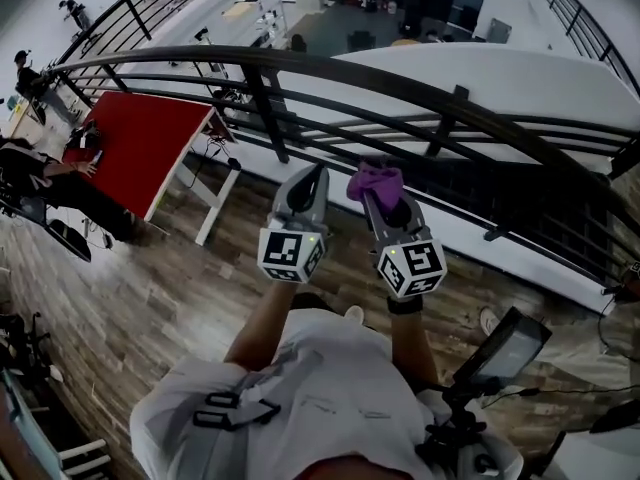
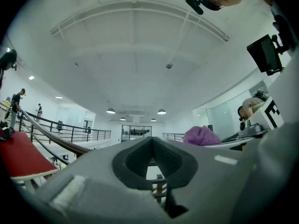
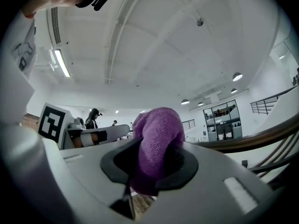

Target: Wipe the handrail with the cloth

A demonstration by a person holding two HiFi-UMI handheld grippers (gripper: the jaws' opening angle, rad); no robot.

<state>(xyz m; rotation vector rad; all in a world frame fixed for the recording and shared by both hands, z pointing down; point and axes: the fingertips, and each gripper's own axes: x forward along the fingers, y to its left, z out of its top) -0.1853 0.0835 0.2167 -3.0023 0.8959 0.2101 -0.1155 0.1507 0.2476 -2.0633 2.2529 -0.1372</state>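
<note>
Cloth is pinched in the right tongs, while the left tongs are pressed together, empty. Handrail is seen at 12 o'clock, running 10-to-4, probably closer to the right.

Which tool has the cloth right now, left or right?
The right tool, shut on the purple cloth bunched between its jaws. The left tool is shut with nothing in it.

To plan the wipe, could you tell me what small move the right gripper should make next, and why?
Probably ease the right gripper forward until the purple cloth touches the handrail: the jaws are shut on the cloth, but it sits short of the rail.
</note>
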